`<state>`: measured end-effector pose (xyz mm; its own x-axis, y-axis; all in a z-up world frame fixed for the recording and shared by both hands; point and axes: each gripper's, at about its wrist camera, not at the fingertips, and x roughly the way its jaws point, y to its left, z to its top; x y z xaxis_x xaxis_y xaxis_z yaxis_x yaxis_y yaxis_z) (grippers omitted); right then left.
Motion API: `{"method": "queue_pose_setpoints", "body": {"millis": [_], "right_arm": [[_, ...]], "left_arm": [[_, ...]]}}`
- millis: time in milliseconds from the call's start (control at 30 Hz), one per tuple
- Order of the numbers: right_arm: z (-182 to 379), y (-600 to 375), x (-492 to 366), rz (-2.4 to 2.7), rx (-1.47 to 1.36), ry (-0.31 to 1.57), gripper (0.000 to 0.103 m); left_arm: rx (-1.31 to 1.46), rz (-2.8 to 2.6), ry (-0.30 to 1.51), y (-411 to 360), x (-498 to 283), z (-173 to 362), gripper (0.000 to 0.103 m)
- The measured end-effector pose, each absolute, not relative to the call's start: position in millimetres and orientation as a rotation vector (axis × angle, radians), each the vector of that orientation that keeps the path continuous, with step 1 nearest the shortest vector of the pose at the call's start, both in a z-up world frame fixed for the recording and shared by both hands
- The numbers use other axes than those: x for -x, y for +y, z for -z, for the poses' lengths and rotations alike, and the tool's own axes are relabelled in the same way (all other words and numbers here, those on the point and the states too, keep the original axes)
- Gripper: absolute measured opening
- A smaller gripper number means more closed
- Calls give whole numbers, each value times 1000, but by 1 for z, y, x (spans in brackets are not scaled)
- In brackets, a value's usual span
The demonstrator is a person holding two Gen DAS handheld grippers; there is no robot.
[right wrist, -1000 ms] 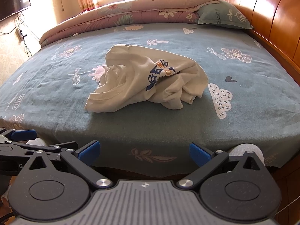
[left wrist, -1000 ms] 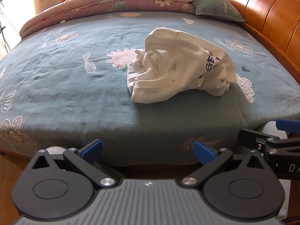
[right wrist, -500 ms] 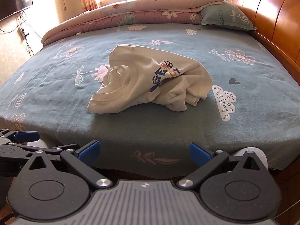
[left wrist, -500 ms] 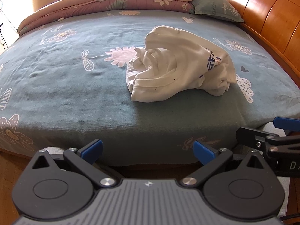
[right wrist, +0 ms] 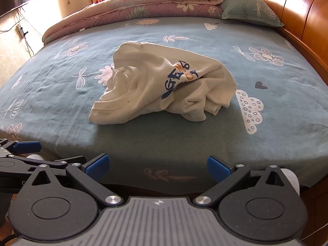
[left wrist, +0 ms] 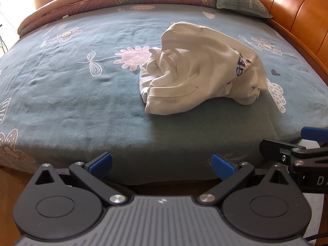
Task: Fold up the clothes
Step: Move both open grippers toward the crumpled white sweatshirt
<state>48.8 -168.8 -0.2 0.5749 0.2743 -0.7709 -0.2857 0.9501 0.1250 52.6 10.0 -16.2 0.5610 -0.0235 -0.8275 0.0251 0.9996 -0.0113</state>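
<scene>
- Since a second ago both cameras have come a little closer to the bed (left wrist: 61, 94); the T-shirt (left wrist: 196, 69) fills more of each view and lies in the same crumpled heap.
- Blue and orange lettering on the shirt print (right wrist: 180, 75) is creased; "GE" can be made out, the rest not. The pillow (right wrist: 250, 10) near the wooden headboard (right wrist: 297, 6) reads "FLOWERS".
- The left gripper (left wrist: 162, 162) stands wide open, holding nothing, short of the near bed edge.
- The right gripper (right wrist: 156, 165) is likewise spread wide and empty.
- The shirt sits mid-bed on the blue flowered sheet, well apart from both grippers; a folded quilt (right wrist: 143, 2) lies along the far side.
</scene>
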Motion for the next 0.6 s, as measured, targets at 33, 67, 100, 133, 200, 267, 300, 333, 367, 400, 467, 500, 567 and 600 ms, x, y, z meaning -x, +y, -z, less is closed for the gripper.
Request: {"method": "queue_pose_setpoints", "body": {"millis": [33, 67, 100, 133, 200, 267, 300, 333, 367, 400, 467, 500, 567, 600], "right_arm": [[1, -168, -52, -330, 12, 902, 103], [1, -167, -56, -333, 11, 904, 103], [2, -166, -60, -337, 13, 903, 103], [3, -164, -64, -342, 16, 901, 103], [4, -161, -71, -352, 21, 898, 103], [6, -159, -79, -357, 27, 898, 103], [7, -159, -84, -356, 26, 908, 103], [8, -158, -90, -355, 25, 917, 103], [9, -158, -95, -352, 24, 926, 103], [10, -158, -100, -348, 23, 934, 103], [10, -158, -109, -336, 23, 940, 103], [10, -158, -113, -335, 20, 941, 103], [10, -158, -121, -331, 16, 944, 103], [10, -157, -124, -329, 14, 945, 103]], "left_arm": [[1, 28, 978, 11, -56, 17, 102], [3, 28, 982, 12, -60, 17, 102], [4, 29, 987, 13, -64, 18, 102], [8, 31, 993, 13, -68, 19, 102], [18, 36, 1004, 15, -77, 22, 102], [27, 43, 1015, 16, -87, 24, 102], [30, 47, 1020, 17, -92, 25, 102], [33, 52, 1026, 17, -97, 26, 102], [35, 56, 1030, 17, -102, 27, 102], [37, 59, 1034, 16, -107, 28, 102], [38, 62, 1036, 16, -115, 27, 102], [38, 64, 1037, 15, -118, 27, 102], [37, 64, 1038, 15, -125, 26, 102], [36, 64, 1037, 15, -128, 26, 102]]}}
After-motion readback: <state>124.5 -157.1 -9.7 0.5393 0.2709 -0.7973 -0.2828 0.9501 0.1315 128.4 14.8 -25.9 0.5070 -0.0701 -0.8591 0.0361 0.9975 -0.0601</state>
